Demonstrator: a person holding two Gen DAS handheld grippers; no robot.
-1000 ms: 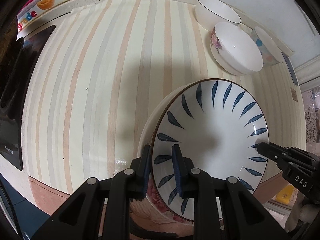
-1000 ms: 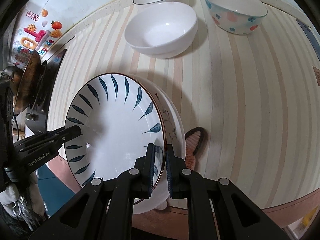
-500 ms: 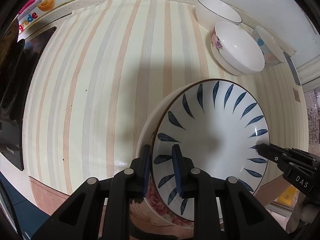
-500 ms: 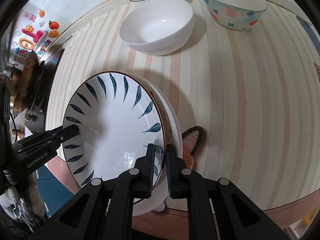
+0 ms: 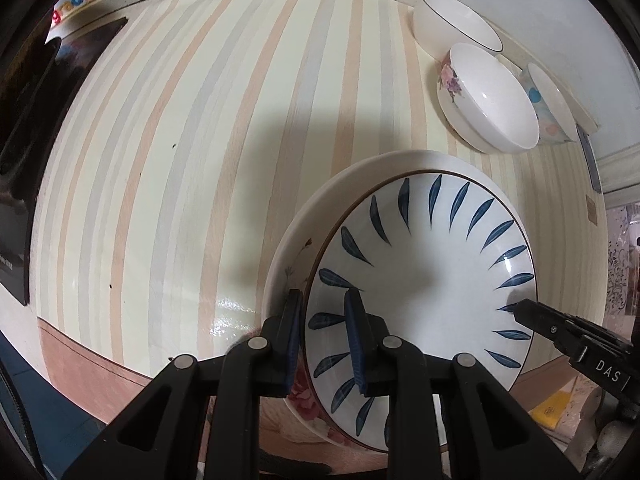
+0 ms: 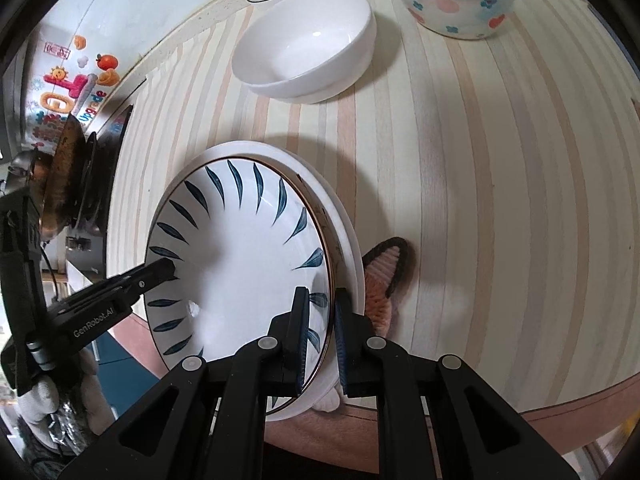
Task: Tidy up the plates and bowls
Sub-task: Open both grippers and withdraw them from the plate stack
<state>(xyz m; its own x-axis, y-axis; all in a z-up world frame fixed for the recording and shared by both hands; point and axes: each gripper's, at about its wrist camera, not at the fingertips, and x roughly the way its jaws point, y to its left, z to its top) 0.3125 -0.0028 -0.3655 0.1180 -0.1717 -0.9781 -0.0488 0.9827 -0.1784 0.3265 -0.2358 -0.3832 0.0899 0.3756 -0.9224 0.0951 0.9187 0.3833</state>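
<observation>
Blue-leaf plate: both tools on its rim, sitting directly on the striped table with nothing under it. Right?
Not quite. Both tools are on the rim of the blue-leaf plate, the left tool and the right tool on opposite sides, but it does not sit on the striped table. It rests in a larger white flowered plate, as the left wrist view shows.

The striped worktop (image 5: pixel 168 168) lies bare across its left and middle. Three bowls (image 5: pixel 488 96) crowd the far right corner by the wall. The stacked plates (image 5: pixel 424 264) fill the near edge. A dark cooktop (image 5: pixel 24 152) borders the left side.
</observation>
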